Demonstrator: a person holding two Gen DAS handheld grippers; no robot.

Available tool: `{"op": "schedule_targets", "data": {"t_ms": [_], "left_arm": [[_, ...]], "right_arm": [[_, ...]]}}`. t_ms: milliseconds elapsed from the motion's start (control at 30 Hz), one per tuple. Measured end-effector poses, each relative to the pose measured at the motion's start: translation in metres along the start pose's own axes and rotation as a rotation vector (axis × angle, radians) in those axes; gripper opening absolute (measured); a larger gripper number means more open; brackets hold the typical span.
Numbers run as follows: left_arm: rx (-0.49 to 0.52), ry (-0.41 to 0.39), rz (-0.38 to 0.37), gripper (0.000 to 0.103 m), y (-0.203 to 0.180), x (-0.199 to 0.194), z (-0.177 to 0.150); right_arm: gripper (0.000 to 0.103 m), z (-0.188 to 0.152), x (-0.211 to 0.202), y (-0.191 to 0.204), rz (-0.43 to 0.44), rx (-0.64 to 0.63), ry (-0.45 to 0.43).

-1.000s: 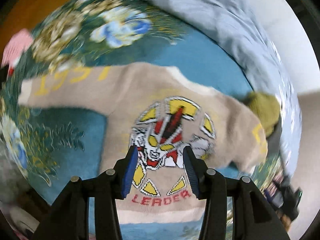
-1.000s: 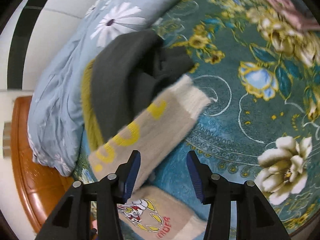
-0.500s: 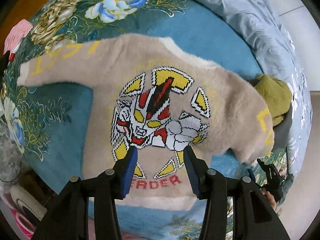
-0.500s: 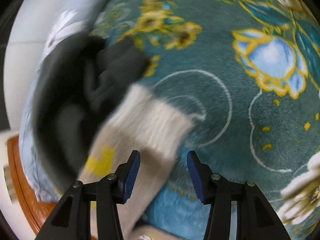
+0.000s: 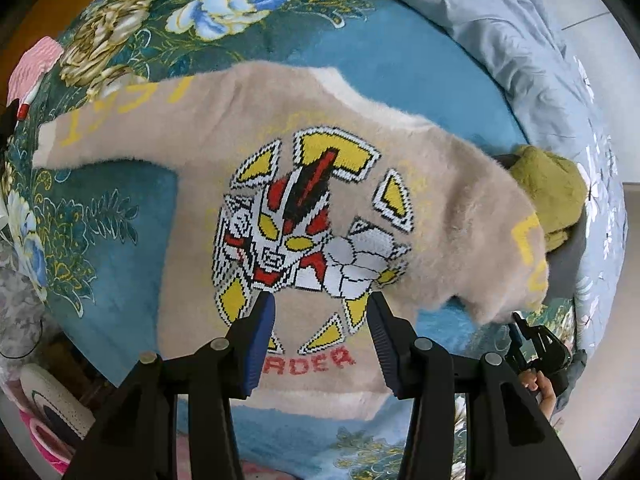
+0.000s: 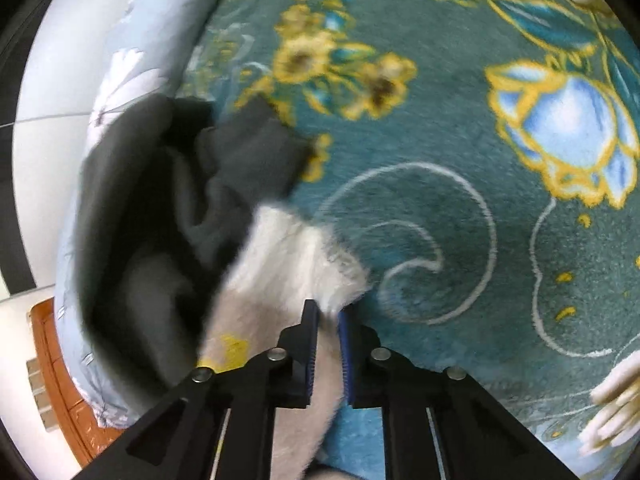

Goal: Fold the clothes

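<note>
Sweater (image 5: 320, 184) lies flat on the blanket (image 5: 360, 48); our right gripper (image 6: 328, 320) has just clamped its white cuff (image 6: 292, 256), so the sleeve fold can begin. Left gripper (image 5: 320, 308) hovers agape above the hem.

Left wrist view: high, facing down over whole sweater (image 5: 320, 200) on bed (image 5: 420, 60). Right wrist view: close, low over sleeve cuff (image 6: 296, 264). Both views share sleeve, bed.

Home bedroom: bed with teal floral blanket (image 5: 120, 240), pale-blue duvet (image 5: 520, 32), wooden bed frame (image 6: 60, 380), clothes pile (image 6: 152, 220).
</note>
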State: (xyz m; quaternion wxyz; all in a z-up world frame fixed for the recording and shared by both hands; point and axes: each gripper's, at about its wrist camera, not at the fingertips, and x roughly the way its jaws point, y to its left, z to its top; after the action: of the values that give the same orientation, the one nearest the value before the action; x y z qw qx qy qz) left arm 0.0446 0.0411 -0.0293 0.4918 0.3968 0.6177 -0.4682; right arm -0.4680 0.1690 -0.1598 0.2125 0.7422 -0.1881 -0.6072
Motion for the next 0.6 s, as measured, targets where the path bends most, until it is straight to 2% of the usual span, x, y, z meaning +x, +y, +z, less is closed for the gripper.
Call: {"op": "schedule_targets", "data": {"t_ms": [133,300,467,600], "left_arm": [[-0.031,-0.033,-0.031,0.049,0.009,-0.016,-0.004],[-0.064,-0.065,-0.068,0.049,0.027,-0.036,-0.015],[-0.104,-0.102,-0.091,0.049,0.059,-0.056,-0.031],[-0.158,-0.136,-0.114,0.049,0.091,-0.070,-0.038]], "right_arm": [[0.009,-0.008,-0.036,0.021,0.082,-0.085,-0.043],[0.009,-0.040,-0.102,0.072,0.186,-0.344,-0.111],[0.009,-0.108,-0.145,0.141,0.315,-0.604,-0.127],[0.009,-0.167,-0.167,0.188,0.389,-0.768,-0.085]]}}
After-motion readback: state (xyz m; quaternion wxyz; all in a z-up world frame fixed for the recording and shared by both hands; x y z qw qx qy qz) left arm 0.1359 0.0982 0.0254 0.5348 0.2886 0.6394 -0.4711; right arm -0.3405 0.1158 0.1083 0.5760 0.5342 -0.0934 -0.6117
